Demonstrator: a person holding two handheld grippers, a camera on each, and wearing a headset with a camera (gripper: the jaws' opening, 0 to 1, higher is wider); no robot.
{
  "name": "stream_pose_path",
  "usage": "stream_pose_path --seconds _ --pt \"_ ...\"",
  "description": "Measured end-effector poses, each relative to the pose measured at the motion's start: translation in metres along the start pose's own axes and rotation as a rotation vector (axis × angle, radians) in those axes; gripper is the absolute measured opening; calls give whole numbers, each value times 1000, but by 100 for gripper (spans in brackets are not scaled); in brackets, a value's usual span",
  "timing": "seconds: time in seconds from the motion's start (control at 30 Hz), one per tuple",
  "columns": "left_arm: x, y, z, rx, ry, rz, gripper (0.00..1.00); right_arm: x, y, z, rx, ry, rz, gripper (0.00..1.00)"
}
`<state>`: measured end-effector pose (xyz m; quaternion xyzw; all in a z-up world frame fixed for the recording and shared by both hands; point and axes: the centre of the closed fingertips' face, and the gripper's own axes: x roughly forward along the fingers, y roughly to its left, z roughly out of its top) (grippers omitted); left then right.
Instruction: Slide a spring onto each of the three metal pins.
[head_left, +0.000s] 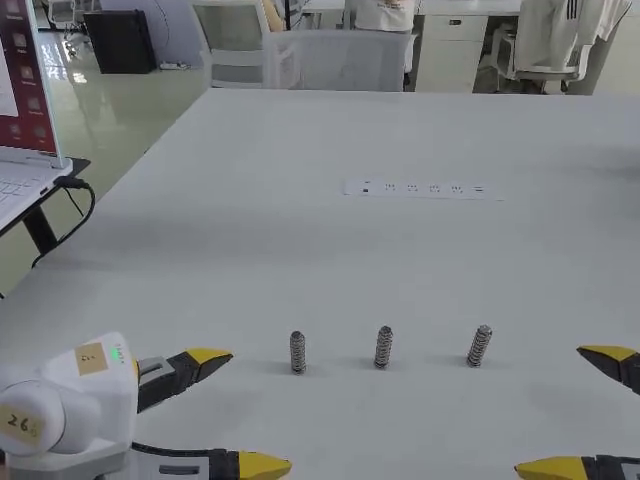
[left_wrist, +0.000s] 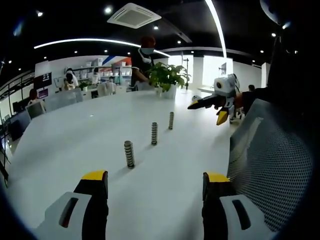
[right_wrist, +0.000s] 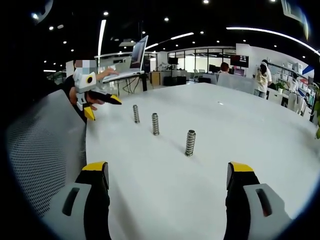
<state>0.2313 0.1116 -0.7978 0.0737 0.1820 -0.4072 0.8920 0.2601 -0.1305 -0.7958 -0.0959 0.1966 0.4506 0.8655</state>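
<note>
Three grey coil springs stand in a row on the white table (head_left: 300, 150), near 6 o'clock in my head view: the left spring (head_left: 297, 352) and middle spring (head_left: 384, 347) upright, the right spring (head_left: 479, 345) leaning slightly toward 1 o'clock. My left gripper (head_left: 236, 410) sits at 8 o'clock of them and my right gripper (head_left: 575, 410) at 4 o'clock, both with yellow-tipped jaws spread wide, holding nothing, clear of the springs. A white socket strip (head_left: 420, 189) lies on the table at 12 o'clock beyond the row.

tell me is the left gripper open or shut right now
Open. The left gripper shows its yellow-tipped jaws wide apart in its own view, with bare table between them and nothing held.
</note>
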Motion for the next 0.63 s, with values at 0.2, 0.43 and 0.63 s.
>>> stream_pose_path --seconds 0.2,0.43,0.63 --pt "0 0 0 -2 -1 2 74 1 0 0 0 1 1 99" --pt "0 0 0 -1 1 2 74 1 0 -1 3 4 4 99" --pt "0 1 -1 -2 2 3 74 1 1 -1 6 7 7 99"
